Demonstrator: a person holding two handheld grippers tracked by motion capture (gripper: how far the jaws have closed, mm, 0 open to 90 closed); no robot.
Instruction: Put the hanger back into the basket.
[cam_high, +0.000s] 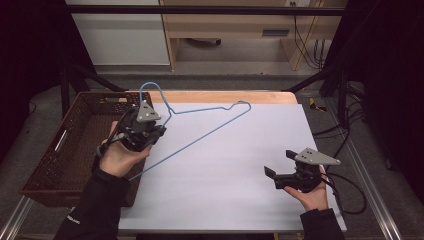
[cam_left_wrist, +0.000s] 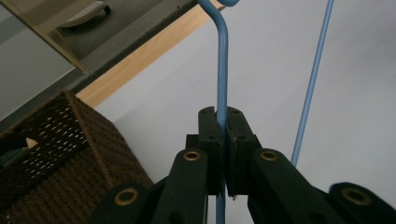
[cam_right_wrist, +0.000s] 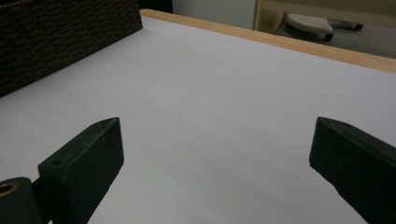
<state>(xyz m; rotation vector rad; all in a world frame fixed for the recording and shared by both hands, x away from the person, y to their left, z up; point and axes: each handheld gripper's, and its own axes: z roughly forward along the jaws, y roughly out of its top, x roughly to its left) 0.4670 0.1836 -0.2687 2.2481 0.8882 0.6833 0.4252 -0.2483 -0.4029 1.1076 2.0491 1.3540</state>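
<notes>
Left gripper (cam_left_wrist: 223, 154) clamps blue hanger (cam_left_wrist: 222, 70) wire (clearest in its view); right gripper (cam_high: 280, 165) released

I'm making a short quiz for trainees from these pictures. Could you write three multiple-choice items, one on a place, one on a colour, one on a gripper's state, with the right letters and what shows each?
1. Where is the dark brown woven basket?
A. at the table's left edge
B. in the middle of the table
C. at the table's right edge

2. What colour is the thin wire clothes hanger?
A. red
B. light blue
C. white

3. How does the right gripper stand?
A. shut on the hanger
B. shut on nothing
C. open, holding nothing

Answers:
1 A: in the high view the basket sits beside the pale grey table top on the left.
2 B: the wire is light blue in the high view and in the left gripper view, where the left gripper pinches it.
3 C: in the right gripper view its jaws stand wide apart over bare table.
</notes>
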